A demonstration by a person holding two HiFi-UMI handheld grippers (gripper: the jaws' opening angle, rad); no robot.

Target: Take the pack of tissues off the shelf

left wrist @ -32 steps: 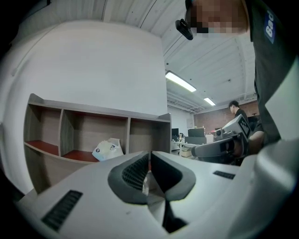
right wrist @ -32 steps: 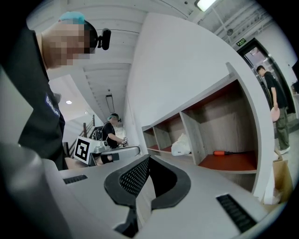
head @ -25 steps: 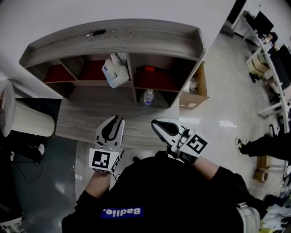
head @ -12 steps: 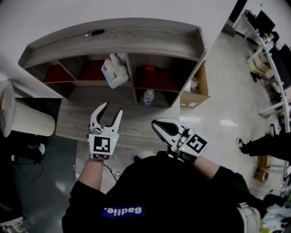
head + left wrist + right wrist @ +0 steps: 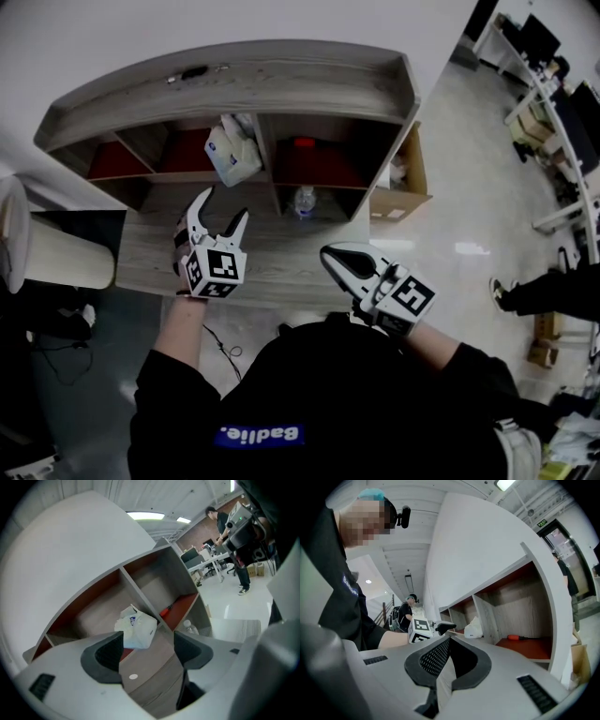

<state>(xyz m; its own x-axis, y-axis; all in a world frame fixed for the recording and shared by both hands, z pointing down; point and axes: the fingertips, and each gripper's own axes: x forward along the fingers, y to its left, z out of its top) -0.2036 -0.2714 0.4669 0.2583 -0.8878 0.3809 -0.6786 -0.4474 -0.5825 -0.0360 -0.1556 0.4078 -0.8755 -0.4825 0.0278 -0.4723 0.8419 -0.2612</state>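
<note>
The pack of tissues is a white, crumpled packet with blue print. It leans against the divider in the middle compartment of the grey wooden shelf. My left gripper hovers over the desk in front of that compartment, short of the pack. Its jaws have just been opening and stand open with nothing between them. In the left gripper view the pack shows past the two dark pads. My right gripper hangs back near the desk's front edge, shut and empty. The right gripper view shows the pack far off.
A water bottle stands under the shelf's right compartment, which holds an orange-handled tool. A cardboard box sits on the floor at the shelf's right end. A white cylinder lies at the left. A person stands at the far right.
My left gripper has gone forward toward the shelf, rolled, and its jaws have opened from shut to wide. The right gripper has stayed where it was.
</note>
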